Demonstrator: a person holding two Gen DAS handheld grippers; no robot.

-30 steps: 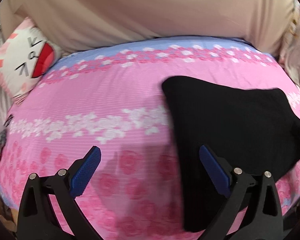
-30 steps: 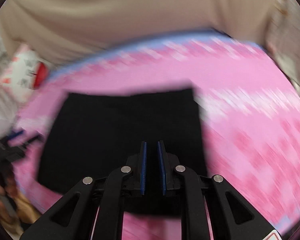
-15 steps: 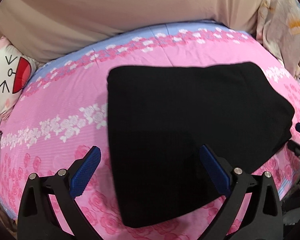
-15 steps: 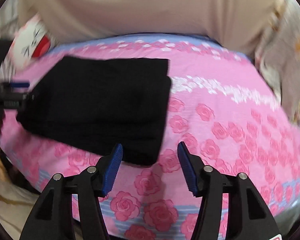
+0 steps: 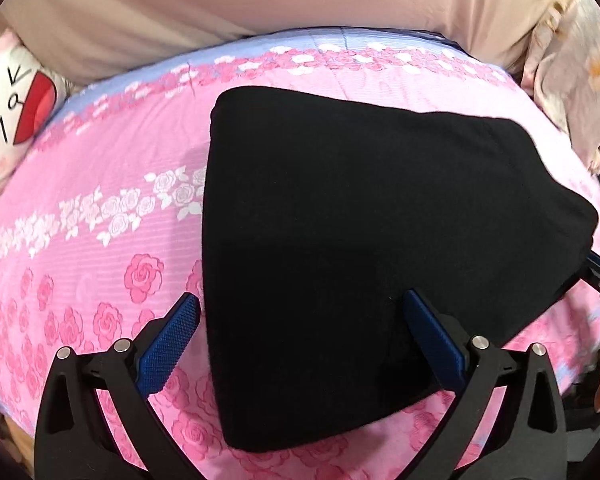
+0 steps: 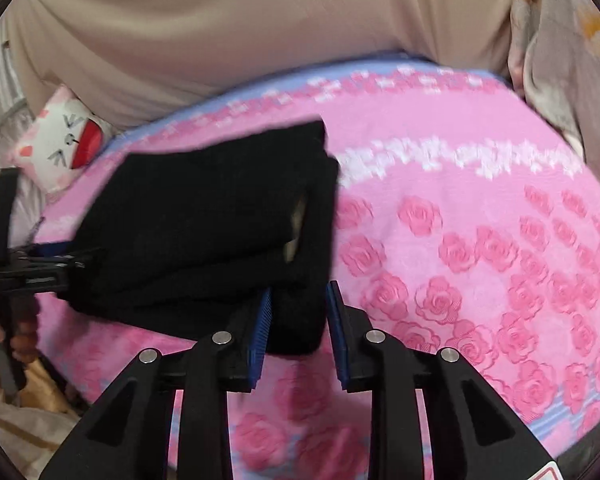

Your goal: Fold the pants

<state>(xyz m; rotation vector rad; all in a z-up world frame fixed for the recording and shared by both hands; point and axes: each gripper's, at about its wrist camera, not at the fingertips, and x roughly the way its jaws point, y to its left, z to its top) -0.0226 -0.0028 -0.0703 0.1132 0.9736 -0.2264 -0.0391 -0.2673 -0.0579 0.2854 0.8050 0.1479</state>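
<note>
On the pink bed [image 5: 100, 200] the black pants [image 5: 360, 240] lie folded. Left gripper [image 5: 300, 336] hangs wide open, empty. Right gripper [image 6: 298, 320], half open, straddles a corner, maybe to tidy it.

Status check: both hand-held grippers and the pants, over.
Left hand-held gripper open over black pants. Right hand-held gripper part-closed around pants corner, clamp unconfirmed. Pants folded on pink bedspread. Nothing obstructing.
</note>
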